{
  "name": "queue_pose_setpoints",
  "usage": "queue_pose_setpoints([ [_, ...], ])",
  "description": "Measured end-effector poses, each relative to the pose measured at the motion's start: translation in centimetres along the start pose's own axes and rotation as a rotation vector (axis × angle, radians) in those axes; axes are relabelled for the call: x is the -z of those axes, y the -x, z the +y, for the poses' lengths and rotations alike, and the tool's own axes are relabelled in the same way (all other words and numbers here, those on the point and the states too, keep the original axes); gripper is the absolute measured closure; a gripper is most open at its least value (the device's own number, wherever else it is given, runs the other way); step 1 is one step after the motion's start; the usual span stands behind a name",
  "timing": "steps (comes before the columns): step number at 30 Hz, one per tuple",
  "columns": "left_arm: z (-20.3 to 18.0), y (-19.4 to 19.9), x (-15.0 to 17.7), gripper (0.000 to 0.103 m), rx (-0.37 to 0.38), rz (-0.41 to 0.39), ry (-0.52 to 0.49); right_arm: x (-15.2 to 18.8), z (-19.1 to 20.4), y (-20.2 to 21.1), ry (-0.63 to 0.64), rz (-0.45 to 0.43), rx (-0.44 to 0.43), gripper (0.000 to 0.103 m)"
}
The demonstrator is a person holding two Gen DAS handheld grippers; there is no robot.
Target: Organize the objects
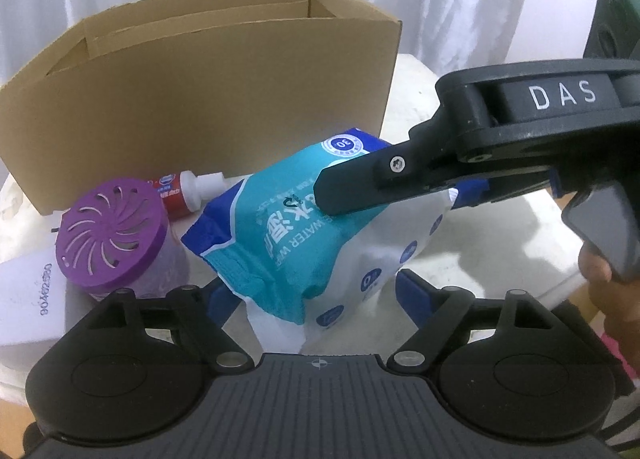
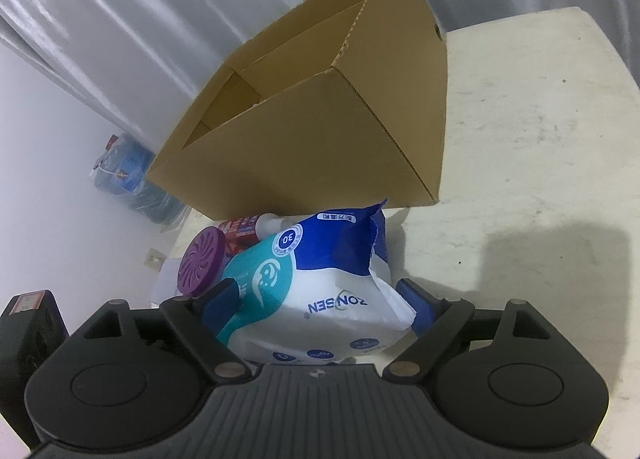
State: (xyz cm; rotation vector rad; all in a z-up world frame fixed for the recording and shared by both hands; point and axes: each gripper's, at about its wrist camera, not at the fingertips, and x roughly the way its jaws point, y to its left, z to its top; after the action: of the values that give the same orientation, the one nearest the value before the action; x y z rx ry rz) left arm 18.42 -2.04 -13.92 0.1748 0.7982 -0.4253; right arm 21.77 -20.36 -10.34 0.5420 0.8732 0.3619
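A teal, blue and white wipes pack point(image 1: 288, 235) leans tilted in front of an open cardboard box point(image 1: 200, 99). Its lower end sits between the spread fingers of my left gripper point(image 1: 316, 295), with a gap showing at the right pad. My right gripper comes in from the right, one finger point(image 1: 352, 187) lying across the pack's teal face and the other behind it. In the right wrist view the pack point(image 2: 320, 291) fills the whole space between the pads of my right gripper point(image 2: 318, 299), touching both. The box point(image 2: 320, 139) stands just beyond.
A purple-lidded air freshener point(image 1: 112, 235) and a red-and-white bottle point(image 1: 184, 191) lie left of the pack, against the box. A white carton point(image 1: 28, 299) sits at the near left. The pale table point(image 2: 540, 139) stretches right. A hand point(image 1: 600, 279) holds the right gripper.
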Motion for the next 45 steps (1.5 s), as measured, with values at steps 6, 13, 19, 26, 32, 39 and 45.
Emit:
queue_pose_setpoints([
  [6, 0.1, -0.1, 0.2, 0.020, -0.006, 0.001, -0.005, 0.0, -0.2, 0.3, -0.016, 0.009, -0.002, 0.014],
  [13, -0.7, 0.6, 0.2, 0.021, 0.025, -0.005, -0.016, 0.0, -0.2, 0.2, -0.023, 0.007, 0.000, 0.014],
  [19, -1.1, 0.9, 0.4, 0.020, 0.042, 0.010, -0.011, -0.1, -0.1, 0.3, -0.021, -0.002, 0.014, 0.014],
  [26, -0.9, 0.2, 0.1, 0.014, 0.026, 0.031, -0.019, -0.1, -0.3, 0.9, -0.022, -0.015, 0.024, 0.014],
  [32, -1.1, -0.3, 0.1, 0.013, 0.014, 0.020, -0.015, 0.1, -0.5, 0.5, -0.029, -0.006, 0.014, 0.014],
  [39, -1.7, -1.1, -0.2, 0.013, 0.006, 0.008, -0.015, 0.3, -0.4, 0.2, -0.037, -0.009, 0.005, 0.015],
  [45, -1.8, -1.5, -0.6, 0.013, 0.003, 0.004, 0.005, 0.4, -0.3, 0.1, -0.033, -0.011, 0.010, 0.015],
])
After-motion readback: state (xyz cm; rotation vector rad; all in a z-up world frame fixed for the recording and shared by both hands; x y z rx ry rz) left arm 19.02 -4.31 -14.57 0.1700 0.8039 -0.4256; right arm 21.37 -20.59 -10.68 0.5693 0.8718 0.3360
